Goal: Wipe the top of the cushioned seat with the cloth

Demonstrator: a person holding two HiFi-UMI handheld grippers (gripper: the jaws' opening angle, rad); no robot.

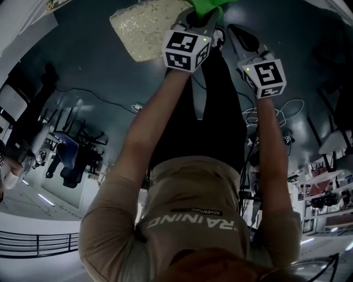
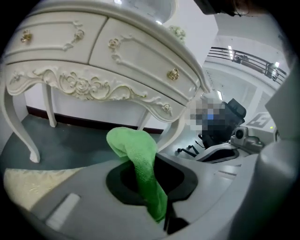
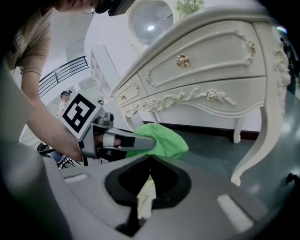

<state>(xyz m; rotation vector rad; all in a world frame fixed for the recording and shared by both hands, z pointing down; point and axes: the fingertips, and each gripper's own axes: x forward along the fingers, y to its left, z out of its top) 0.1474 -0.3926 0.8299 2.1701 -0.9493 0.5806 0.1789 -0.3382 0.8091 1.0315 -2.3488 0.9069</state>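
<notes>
Waiting at the far left of the head view, the pale cushioned seat (image 1: 144, 25) lies on the dark floor (image 1: 83, 71), with its far edge cut off by the frame. Just to its right, the left gripper (image 1: 204, 16) is clamped on a green cloth (image 2: 136, 150), which bunches up beyond the jaws and trails back between them. Farther right, the right gripper (image 1: 237, 32) hovers nearby with its jaws drawn narrow and nothing between them.

The step in hand appears to be bringing the cloth to the seat, and no wiping contact shows. The left gripper view puts the cushion low and to the left of the cloth, apparently apart from it. The next move calls for carrying the cloth left and down until it lies on the seat top, then sweeping across with steady pressure and a firm grip so the fabric does not slip free.

Most of the seat's top stays out of sight in every view, and whether the cloth brushes its corner cannot be told. An ornate white dressing table (image 2: 108, 56) fills the background behind both grippers.
</notes>
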